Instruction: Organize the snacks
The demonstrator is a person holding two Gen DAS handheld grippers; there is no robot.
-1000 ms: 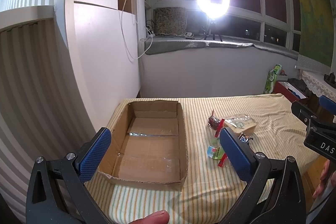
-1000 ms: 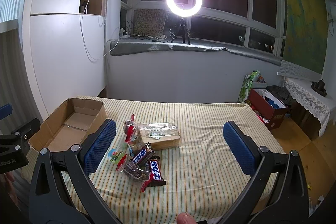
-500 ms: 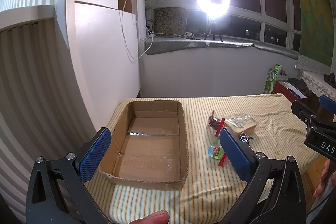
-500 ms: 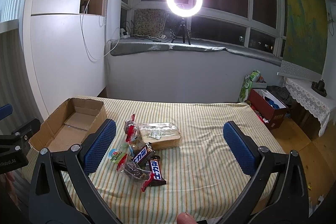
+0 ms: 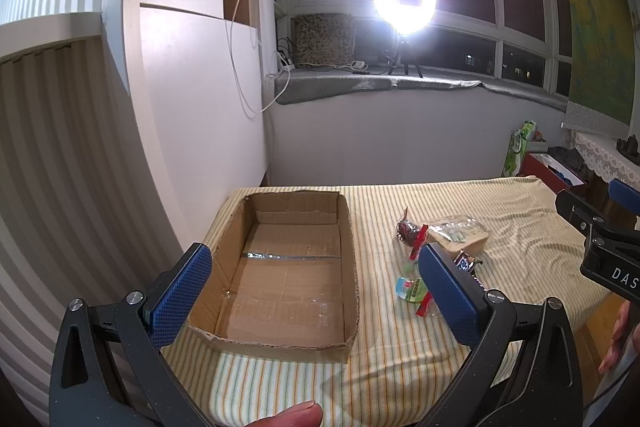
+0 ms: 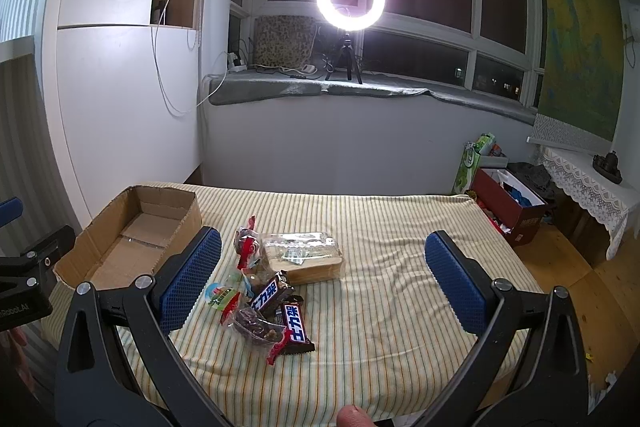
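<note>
Several wrapped snacks lie in a loose heap near the middle of the yellow-striped cloth-covered table (image 6: pixel 400 227), just right of the open brown cardboard box (image 6: pixel 132 239) that sits at its left edge with nothing inside. The heap holds two dark chocolate bars with blue-and-white lettering (image 6: pixel 294 323), a clear-wrapped tan block of biscuits (image 6: pixel 308 255), and small red-ended clear packets (image 6: pixel 246 247). Both the left gripper (image 5: pixel 316 291) and the right gripper (image 6: pixel 320 283) hover above the table's near edge, tongs spread wide and holding nothing. These packets look light, crinkly and slippery. The bars seem stiff enough to pinch across their narrow width; the biscuits look crushable, so a gentle grip across the short sides suits them.
</note>
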